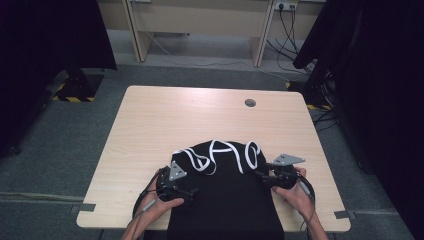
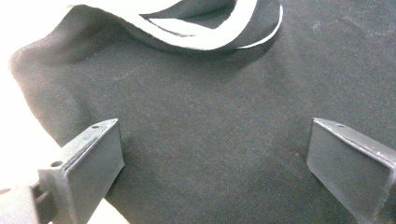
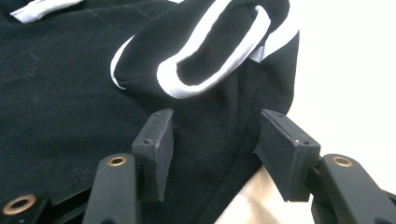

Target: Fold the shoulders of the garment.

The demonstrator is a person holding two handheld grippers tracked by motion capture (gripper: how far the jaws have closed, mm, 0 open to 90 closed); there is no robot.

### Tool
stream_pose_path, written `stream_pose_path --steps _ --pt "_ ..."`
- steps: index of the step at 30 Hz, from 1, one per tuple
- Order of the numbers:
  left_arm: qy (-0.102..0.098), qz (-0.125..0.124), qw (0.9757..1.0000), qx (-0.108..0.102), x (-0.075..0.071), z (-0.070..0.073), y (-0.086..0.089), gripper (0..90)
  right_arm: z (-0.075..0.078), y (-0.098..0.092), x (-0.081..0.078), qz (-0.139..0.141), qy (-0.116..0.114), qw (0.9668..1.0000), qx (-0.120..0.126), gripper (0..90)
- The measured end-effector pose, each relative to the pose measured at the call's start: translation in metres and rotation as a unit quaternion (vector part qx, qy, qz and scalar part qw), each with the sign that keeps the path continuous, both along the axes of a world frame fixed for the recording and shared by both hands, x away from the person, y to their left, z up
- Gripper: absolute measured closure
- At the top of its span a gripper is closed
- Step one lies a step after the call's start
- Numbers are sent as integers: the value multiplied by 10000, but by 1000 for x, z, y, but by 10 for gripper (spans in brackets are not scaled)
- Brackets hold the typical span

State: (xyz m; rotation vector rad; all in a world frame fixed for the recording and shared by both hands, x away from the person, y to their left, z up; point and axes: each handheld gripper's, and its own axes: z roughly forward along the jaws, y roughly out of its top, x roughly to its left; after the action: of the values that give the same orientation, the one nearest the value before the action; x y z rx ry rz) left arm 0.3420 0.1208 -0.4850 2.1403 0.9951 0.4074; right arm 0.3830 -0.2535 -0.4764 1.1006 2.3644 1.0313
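A black garment (image 1: pixel 225 200) with white trim (image 1: pixel 220 156) lies on the near half of the wooden table (image 1: pixel 200 112) and hangs over its front edge. My left gripper (image 1: pixel 191 192) rests at the garment's left side. In the left gripper view its jaws (image 2: pixel 215 140) stand wide apart just over the flat black cloth (image 2: pixel 210 93), gripping nothing. My right gripper (image 1: pixel 261 176) is at the garment's right side. In the right gripper view it (image 3: pixel 215 128) is open, with the garment's right edge (image 3: pixel 233 121) lying between the jaws below a white-trimmed sleeve cuff (image 3: pixel 215 51).
A round cable hole (image 1: pixel 250 103) sits near the table's far right. Bare tabletop stretches beyond the garment and on both sides of it. Dark curtains hang at left and right, and another desk (image 1: pixel 200 25) with trailing cables stands behind.
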Motion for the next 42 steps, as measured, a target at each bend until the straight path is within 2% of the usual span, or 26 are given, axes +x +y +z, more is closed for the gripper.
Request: stream_pose_path --steps 4,11,17,21,24,27,30,32,37,42 --pt "-22 -18 10000 -13 8 0 2 45 0 0 8 -68 -11 10000 14 464" --pt "-26 119 9999 -17 24 0 5 54 -1 1 21 -185 -36 9998 46 464" --pt "-27 164 9999 -22 27 0 5 53 -1 3 28 -201 -62 9998 37 450" --pt "-28 162 9999 -20 27 0 5 51 -1 3 28 -213 -59 9997 39 431" --pt "-29 138 9999 -18 27 0 5 46 1 5 27 -260 62 9996 -25 312" --pt "-10 73 10000 -51 27 0 5 38 4 3 26 -333 52 9992 198 265" --pt "-16 103 9998 -194 26 1 8 38 7 2 23 -293 33 9991 300 242" --pt "-28 106 9998 -183 25 3 11 38 9 3 20 -241 62 9991 344 221" --pt "-81 166 9991 -370 24 15 18 35 11 5 15 -147 80 9993 343 189" --pt "-52 187 9990 -392 24 16 19 34 14 6 10 -107 98 9991 400 164"
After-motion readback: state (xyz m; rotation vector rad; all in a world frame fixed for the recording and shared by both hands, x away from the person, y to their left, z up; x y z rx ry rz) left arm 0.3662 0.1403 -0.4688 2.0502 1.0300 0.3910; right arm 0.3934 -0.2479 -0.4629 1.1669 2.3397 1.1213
